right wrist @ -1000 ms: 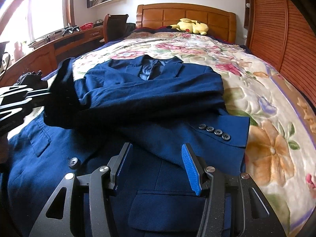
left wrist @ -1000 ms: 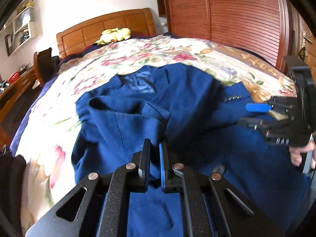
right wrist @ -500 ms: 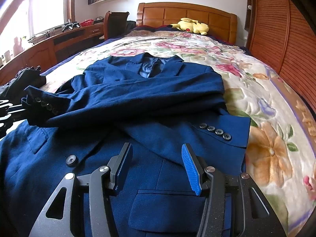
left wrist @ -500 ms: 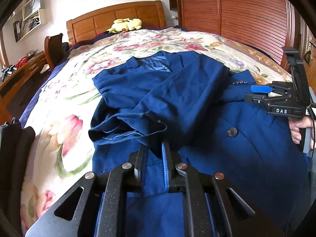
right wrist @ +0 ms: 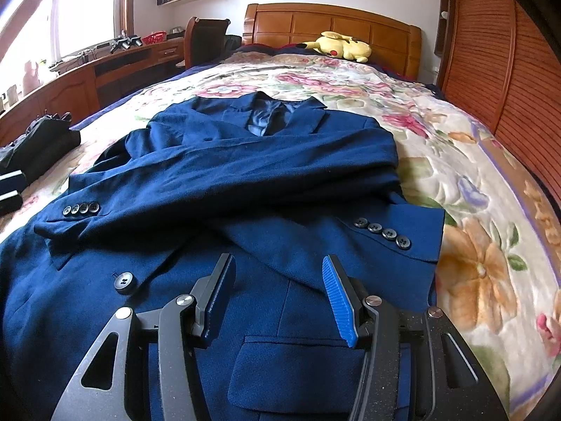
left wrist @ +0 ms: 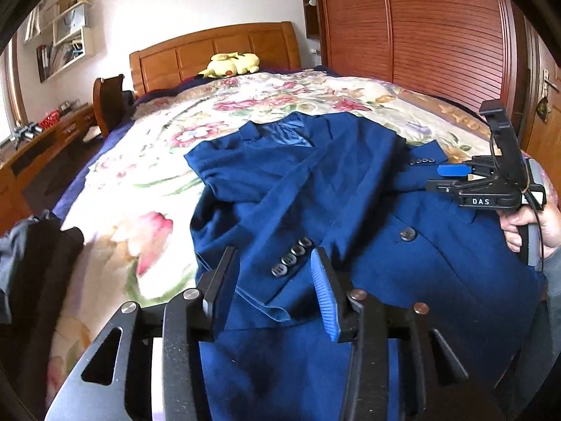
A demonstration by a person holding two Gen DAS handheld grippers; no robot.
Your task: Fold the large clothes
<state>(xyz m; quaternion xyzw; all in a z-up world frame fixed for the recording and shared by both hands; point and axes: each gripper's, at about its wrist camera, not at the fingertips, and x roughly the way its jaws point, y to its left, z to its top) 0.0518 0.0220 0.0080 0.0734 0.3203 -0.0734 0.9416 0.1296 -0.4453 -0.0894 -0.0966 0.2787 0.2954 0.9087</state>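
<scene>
Navy blazer point(right wrist: 224, 182) flat on bed, sleeves crossed; left gripper point(left wrist: 271, 270) fingers just parted, seemingly released cuff; right gripper point(right wrist: 277, 277) fingers apart.

A navy-blue woven suit jacket point(right wrist: 217, 182) with dark buttons is seen on a cream quilted bedspread point(right wrist: 455, 182) patterned with pink and orange flowers; a plush toy point(right wrist: 342, 47), seemingly yellow, is seen beyond.

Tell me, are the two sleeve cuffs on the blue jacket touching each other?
Apart. The right wrist view shows the left cuff and the right cuff at opposite edges of the jacket.
</scene>
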